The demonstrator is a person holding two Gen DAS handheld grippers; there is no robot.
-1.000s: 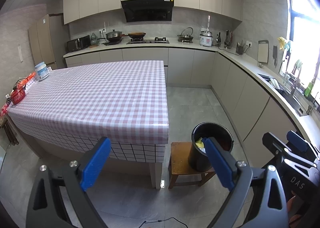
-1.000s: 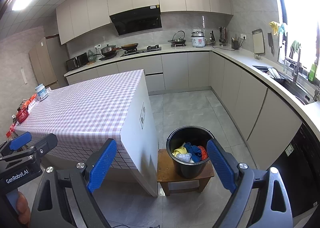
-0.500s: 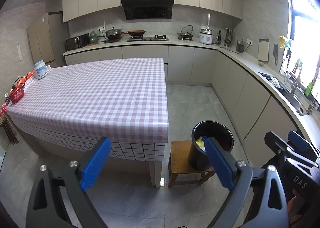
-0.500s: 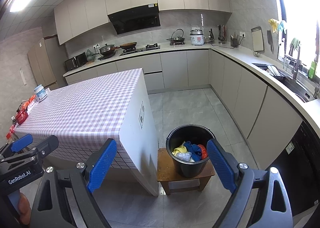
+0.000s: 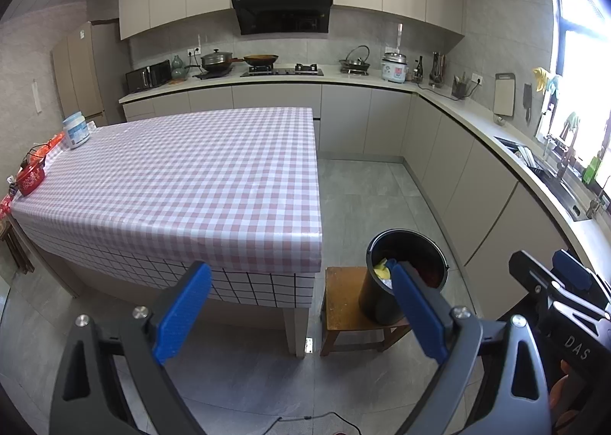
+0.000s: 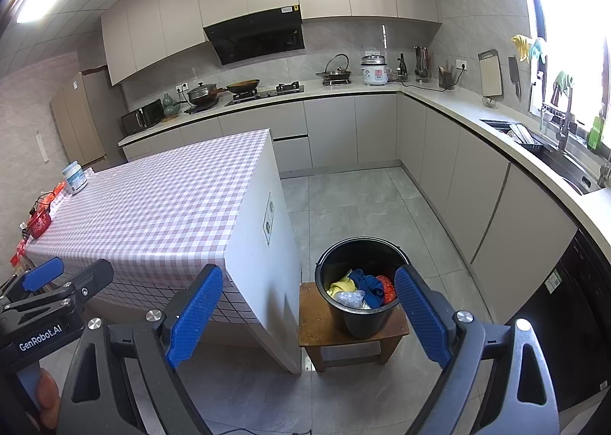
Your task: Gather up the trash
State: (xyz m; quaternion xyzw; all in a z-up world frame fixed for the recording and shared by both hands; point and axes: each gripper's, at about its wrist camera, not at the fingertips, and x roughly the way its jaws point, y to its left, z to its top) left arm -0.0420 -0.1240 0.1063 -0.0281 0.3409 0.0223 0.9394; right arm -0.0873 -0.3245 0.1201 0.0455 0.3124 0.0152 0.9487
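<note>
1. Left tongs [image 5: 299, 311] and right tongs [image 6: 307, 314]: both spread wide, holding nothing, hanging above the floor off the checked surface [image 6: 160, 206]'s near corner.
2. Trash [image 6: 362, 290]: crumpled yellow, blue and red pieces lie inside the black bucket [image 6: 361, 320], which stands on a wooden stool [image 6: 317, 324] beside that corner.
3. Risk, as I judge it: the bucket nearly fills the small stool's top; a careless nudge from either tongs could tip it and spill everything.

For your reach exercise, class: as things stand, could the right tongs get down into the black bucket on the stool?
Probably yes. The right tongs are open and empty, the bucket has no lid, and nothing stands between them. The table beside the stool leaves the approach from above free.
</note>
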